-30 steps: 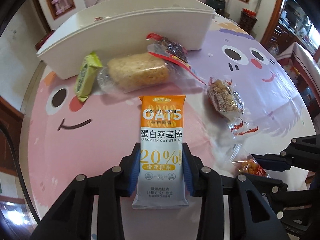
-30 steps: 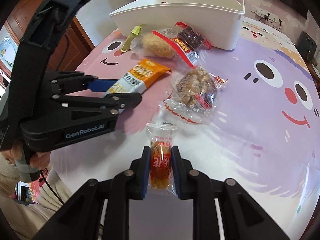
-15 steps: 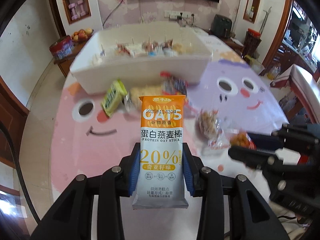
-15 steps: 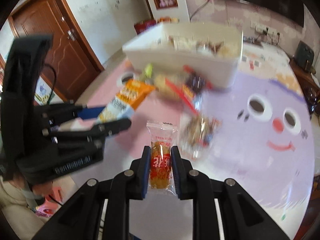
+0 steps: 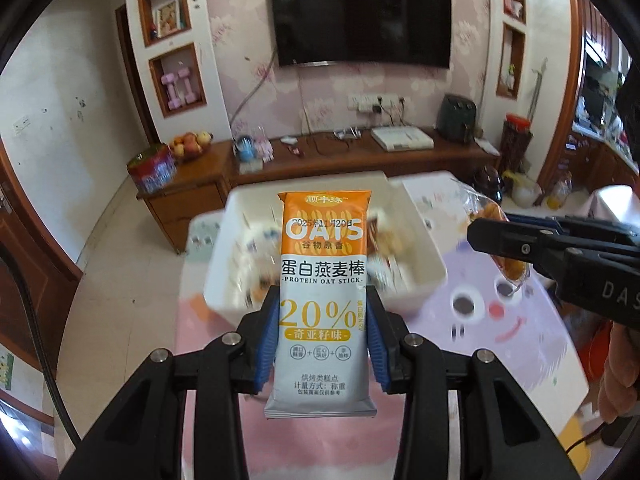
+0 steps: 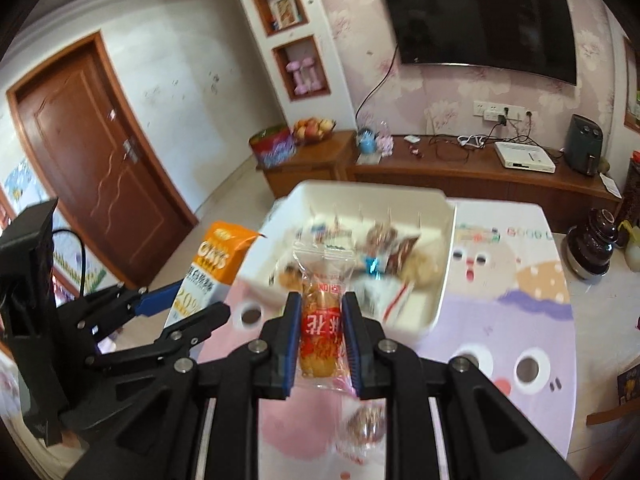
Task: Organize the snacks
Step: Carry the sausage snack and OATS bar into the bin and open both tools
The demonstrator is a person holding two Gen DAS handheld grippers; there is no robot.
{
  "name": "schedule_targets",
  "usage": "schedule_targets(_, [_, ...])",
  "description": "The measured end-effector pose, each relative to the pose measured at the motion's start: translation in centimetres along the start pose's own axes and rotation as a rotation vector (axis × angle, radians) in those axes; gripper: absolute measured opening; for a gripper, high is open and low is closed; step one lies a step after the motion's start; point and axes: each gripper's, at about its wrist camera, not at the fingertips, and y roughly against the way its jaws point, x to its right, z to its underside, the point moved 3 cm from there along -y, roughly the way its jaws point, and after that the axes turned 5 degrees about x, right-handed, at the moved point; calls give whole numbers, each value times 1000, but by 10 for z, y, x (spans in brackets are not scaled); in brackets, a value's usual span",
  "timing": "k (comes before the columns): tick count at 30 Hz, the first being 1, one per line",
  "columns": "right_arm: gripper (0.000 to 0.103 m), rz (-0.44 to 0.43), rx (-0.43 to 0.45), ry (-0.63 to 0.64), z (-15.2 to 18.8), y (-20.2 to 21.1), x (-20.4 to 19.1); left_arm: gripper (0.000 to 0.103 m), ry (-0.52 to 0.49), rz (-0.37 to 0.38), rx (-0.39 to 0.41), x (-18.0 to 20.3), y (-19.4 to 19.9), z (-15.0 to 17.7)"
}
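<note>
The white bin [image 5: 420, 276] sits mid-frame on my cartoon tablecloth [image 5: 500, 320], snacks blurred inside. My left gripper [image 5: 323, 344] clamps the oat stick [image 5: 323, 280] upright, long axis vertical, orange end up. My right gripper [image 6: 321, 340] pinches a twist-snack packet [image 6: 320, 320], also upright.

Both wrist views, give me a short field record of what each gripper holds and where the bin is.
left gripper: shut on the oat stick, held upright, off the table
right gripper: shut on the clear-wrapped orange snack
white bin: on the table, ahead of both grippers, already holding several wrapped snacks, blurred
left on table: one wrapped snack below the right fingers
</note>
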Motion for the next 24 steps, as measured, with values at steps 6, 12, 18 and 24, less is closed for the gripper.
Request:
schedule_targets(6, [20,37,64,-13,-53,-6,2,38,6,-39,53,-13,-9,-55])
schedule_targets(12, [20,72,106,-5,-96,-19,2,38,22,-65,74,-25,-33,-97])
schedule_targets(18, [21,96,36,-58,-108,-64,25,39,53,-71,22,-37,-84,-109])
schedule_targets(24, [21,147,-70,-93,-90,-120,49,39,81,-74,-68,-46,-146,-96])
